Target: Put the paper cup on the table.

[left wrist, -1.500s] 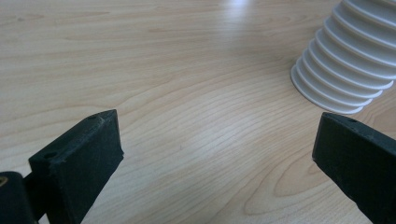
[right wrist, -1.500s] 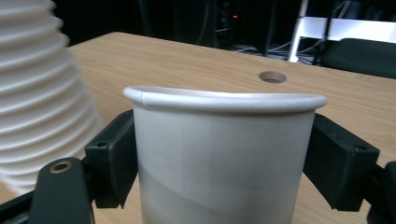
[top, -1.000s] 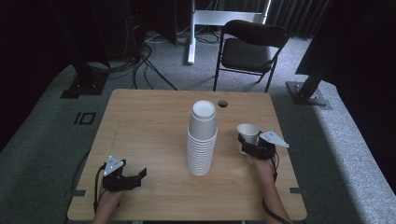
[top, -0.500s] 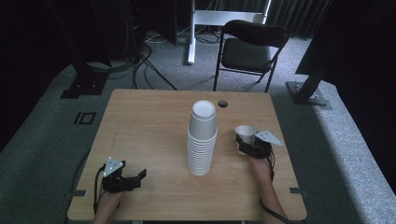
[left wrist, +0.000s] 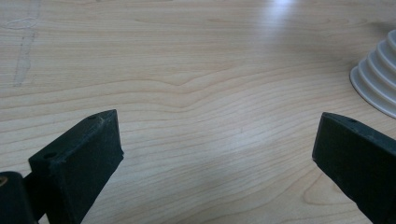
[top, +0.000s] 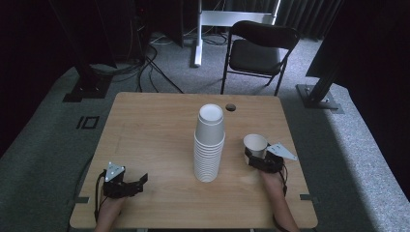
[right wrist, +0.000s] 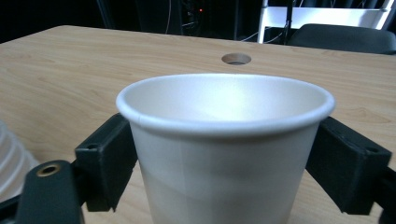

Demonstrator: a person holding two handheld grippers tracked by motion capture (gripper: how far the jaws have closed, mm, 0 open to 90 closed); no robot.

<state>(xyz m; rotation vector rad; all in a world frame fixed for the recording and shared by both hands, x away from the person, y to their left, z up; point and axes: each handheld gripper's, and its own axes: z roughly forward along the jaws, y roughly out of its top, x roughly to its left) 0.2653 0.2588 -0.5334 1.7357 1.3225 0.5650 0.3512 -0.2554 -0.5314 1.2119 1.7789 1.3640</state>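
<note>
A: Quick pass. Right gripper [top: 255,153] is pinching a single paper cup [top: 255,143], jaws on either side of the wall, cup upright, mouth up. On the table [top: 154,125] it's at about 3 o'clock from the cup stack [top: 209,145], near but apart.

B: Is the cup down on the wood or lifted?

A: Can't tell from the high view. The right gripper view cuts off the cup [right wrist: 225,140] base.

B: Left side?

A: Left gripper [top: 138,182] is low at 8 o'clock from the stack, jaws spread, nothing between them. The left gripper view has bare wood and the stack's base [left wrist: 376,80] at its 2 o'clock edge.

B: Risks?

A: Main one, I'd say: thin paper wall, so too hard a squeeze would likely dent or oval the cup, and it could then jam or sit crooked if nested. Too light a squeeze and it may slip out.

B: And the stack?

A: Tall and narrow, nothing steadying it. A sideways bump from the cup or the jaws could probably tip it, likely toward 9 o'clock. Coming down off-centre on the top cup [top: 211,116] could do the same.

B: Hole in the table?

A: Cable hole [top: 230,107] sits at 1 o'clock from the stack, minor. A rolling cup might catch there.
</note>
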